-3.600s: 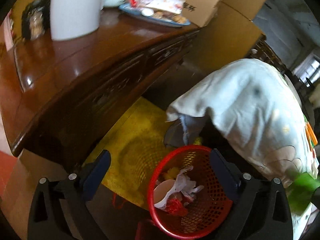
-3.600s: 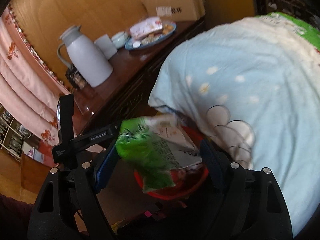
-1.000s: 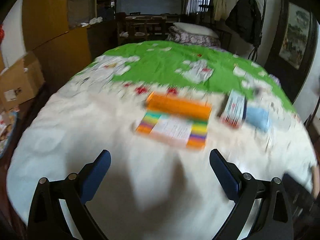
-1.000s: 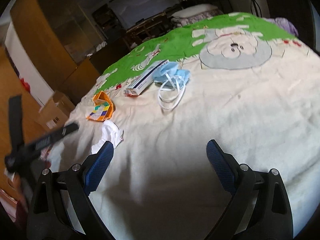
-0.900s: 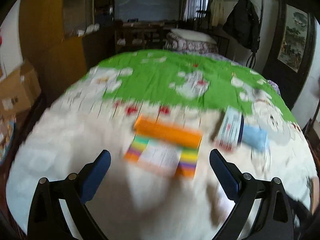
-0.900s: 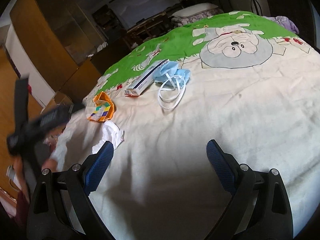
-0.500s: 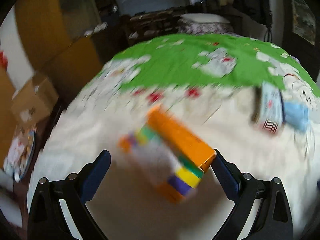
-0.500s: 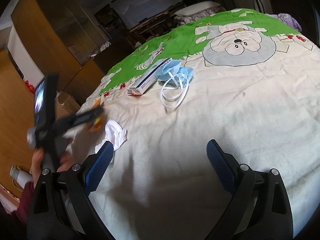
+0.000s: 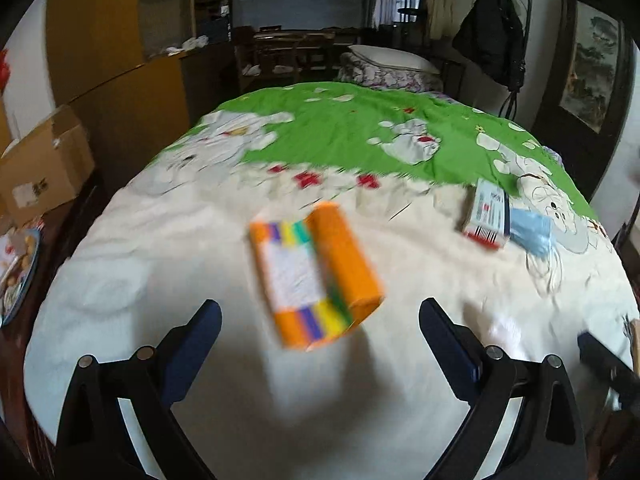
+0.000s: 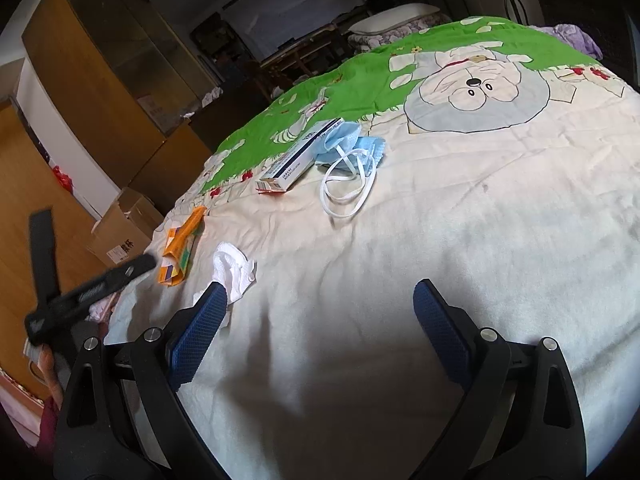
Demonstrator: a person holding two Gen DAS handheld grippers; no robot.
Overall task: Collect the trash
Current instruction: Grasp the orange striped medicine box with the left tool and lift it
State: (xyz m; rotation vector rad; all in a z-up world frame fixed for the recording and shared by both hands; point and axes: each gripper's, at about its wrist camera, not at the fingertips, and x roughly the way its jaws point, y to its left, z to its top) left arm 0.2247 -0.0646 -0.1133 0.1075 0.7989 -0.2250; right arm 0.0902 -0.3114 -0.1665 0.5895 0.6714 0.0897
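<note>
An orange packet with coloured stripes lies on the cream bedspread, just ahead of my open left gripper, which holds nothing. In the right wrist view the same orange packet lies at the bed's left edge, with a crumpled white tissue beside it. Farther up the bed are a long white box and blue face masks with white loops. My right gripper is open and empty over bare bedspread, its left fingertip near the tissue. The white box and masks also show at the left view's right.
The bed has a green and cream cartoon cover. Cardboard boxes and a plate of snacks sit left of the bed. A wooden cabinet stands behind. The left tool and a hand show at the right view's left edge.
Both grippers swung from the red bin up to the bed. The left gripper has closed in on the orange packet, which now looks larger and turned. The right gripper barely moved lately.
</note>
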